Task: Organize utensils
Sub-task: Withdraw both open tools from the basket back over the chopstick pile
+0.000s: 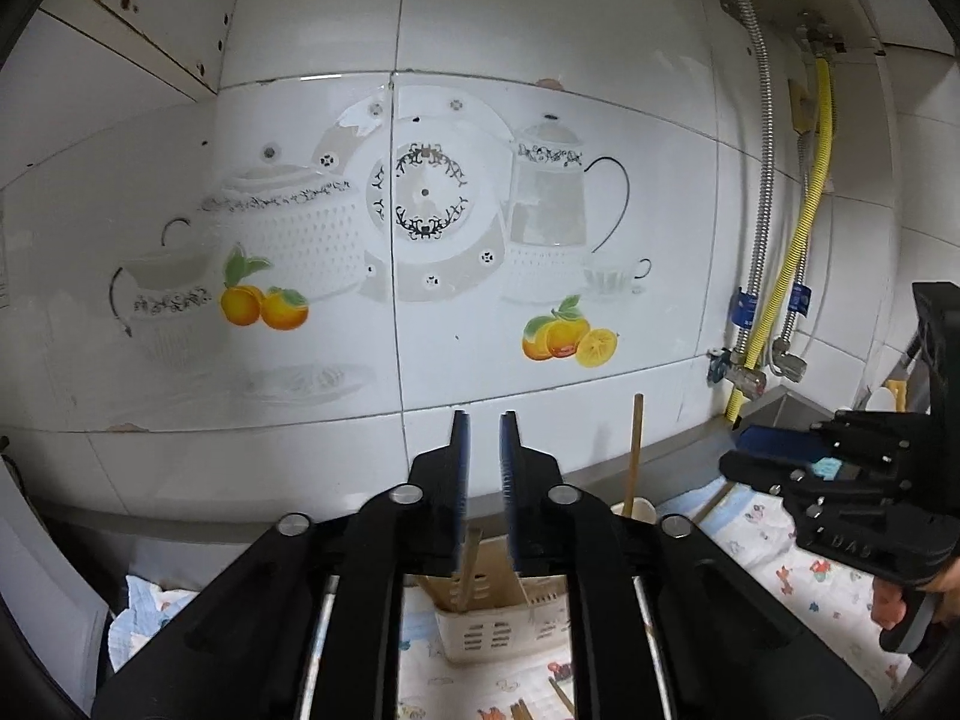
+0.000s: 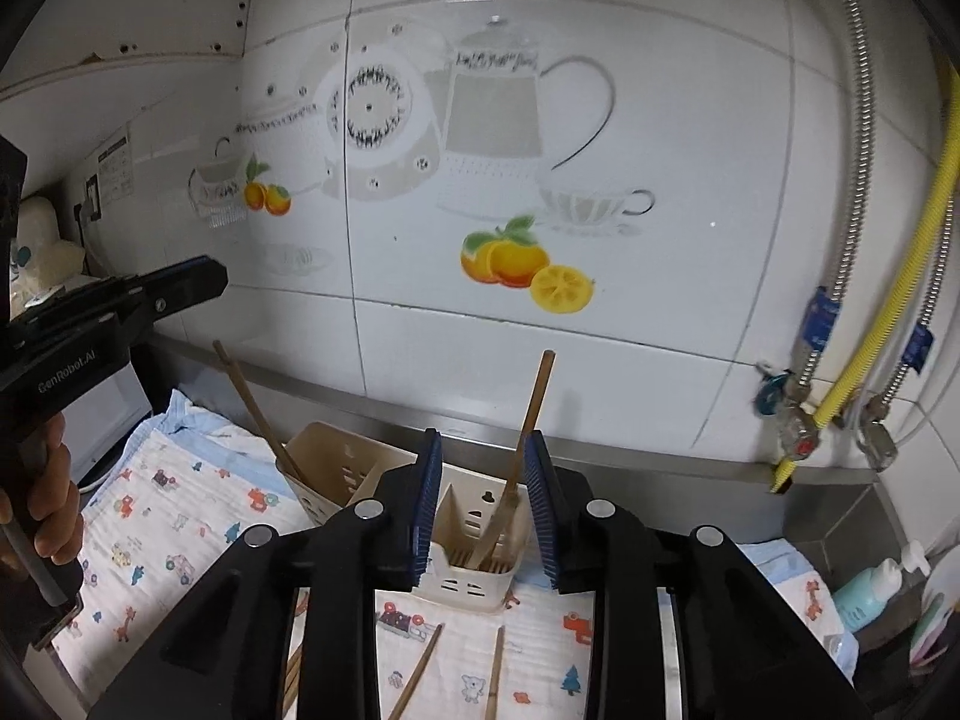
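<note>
- Evidently the step in hand is the drop-off: both claws stand over the cream utensil holder point(image 2: 474, 546), which sits on the printed cloth point(image 2: 180, 516) at lower centre of the right wrist view, close against the tiled wall point(image 2: 540, 330).
- The right gripper point(image 2: 483, 504) has its jaws spread apart; a wooden chopstick point(image 2: 525, 438) stands in the gap between them, but the blue pads do not appear to press on it, so I judge it just let go.
- That chopstick has its lower end in the near compartment of the holder and its long axis runs steeply upward, leaning toward the upper right of the frame, with the top end against the wall's backdrop.
- A second chopstick point(image 2: 255, 408) stands in the holder's left compartment and leans the other way, toward the upper left.
- The left gripper point(image 1: 485, 480) likewise shows its jaws parted with nothing pinched; through the gap, at lower centre of the left wrist view, the holder shows below.
- Loose chopsticks point(image 2: 420, 666) lie on the cloth at the bottom centre of the right wrist view, their long axes running roughly from the bottom edge up toward the holder.
- The next move likely calls for drawing a claw back clear of the upright sticks, then lowering it to a loose stick on the cloth and pinching it across its length.
</note>
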